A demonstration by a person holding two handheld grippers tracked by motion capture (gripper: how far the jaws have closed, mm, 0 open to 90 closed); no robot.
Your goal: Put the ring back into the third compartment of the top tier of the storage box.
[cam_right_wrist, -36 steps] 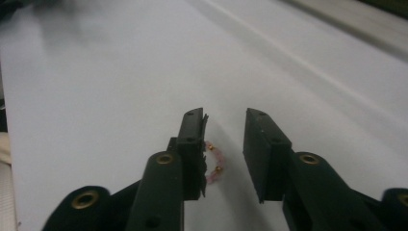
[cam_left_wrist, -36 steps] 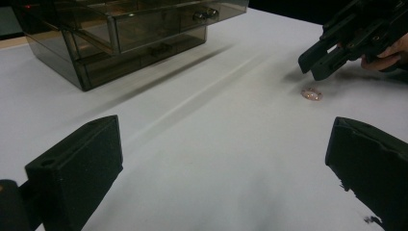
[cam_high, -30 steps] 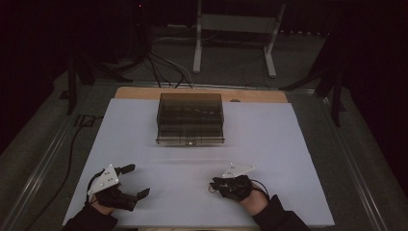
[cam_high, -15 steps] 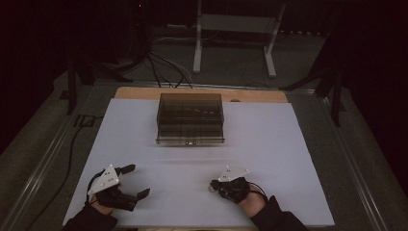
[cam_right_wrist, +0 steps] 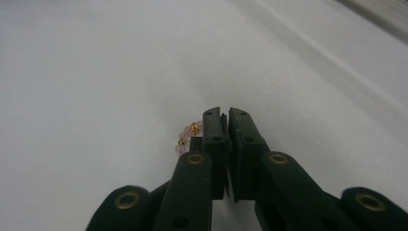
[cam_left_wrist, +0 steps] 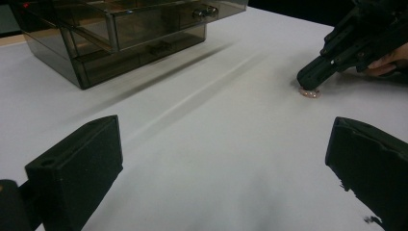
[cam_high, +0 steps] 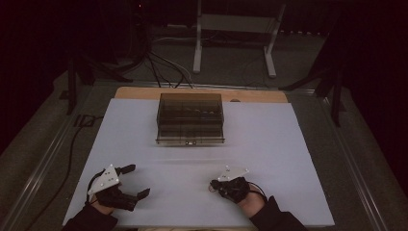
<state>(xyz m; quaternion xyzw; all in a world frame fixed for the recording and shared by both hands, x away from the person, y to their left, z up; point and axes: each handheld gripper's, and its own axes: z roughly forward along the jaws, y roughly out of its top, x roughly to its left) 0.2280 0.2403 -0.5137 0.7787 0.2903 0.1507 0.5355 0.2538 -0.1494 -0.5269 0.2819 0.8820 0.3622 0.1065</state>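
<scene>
A small bracelet (cam_right_wrist: pixel 186 134) of pale pink and gold beads lies on the white table (cam_high: pixel 269 139) near its front edge. My right gripper (cam_right_wrist: pixel 225 115) is shut, tips down on the table, with a few beads sticking out at the left of its jaws. The left gripper view shows the same tips (cam_left_wrist: pixel 310 83) resting on the pinkish bracelet (cam_left_wrist: pixel 309 93). My left gripper (cam_high: pixel 138 181) rests at the front left, its jaws wide open (cam_left_wrist: pixel 226 159) with nothing between them. In the high view the right gripper (cam_high: pixel 212 186) sits at the front, right of centre.
A smoky see-through drawer box (cam_high: pixel 190 118) stands at the middle back of the table, with a drawer slightly out in the left gripper view (cam_left_wrist: pixel 120 33). Metal stand legs and cables lie on the floor beyond the table.
The right gripper's jaws have drawn together at the bracelet. Both hands have stayed where they were.
</scene>
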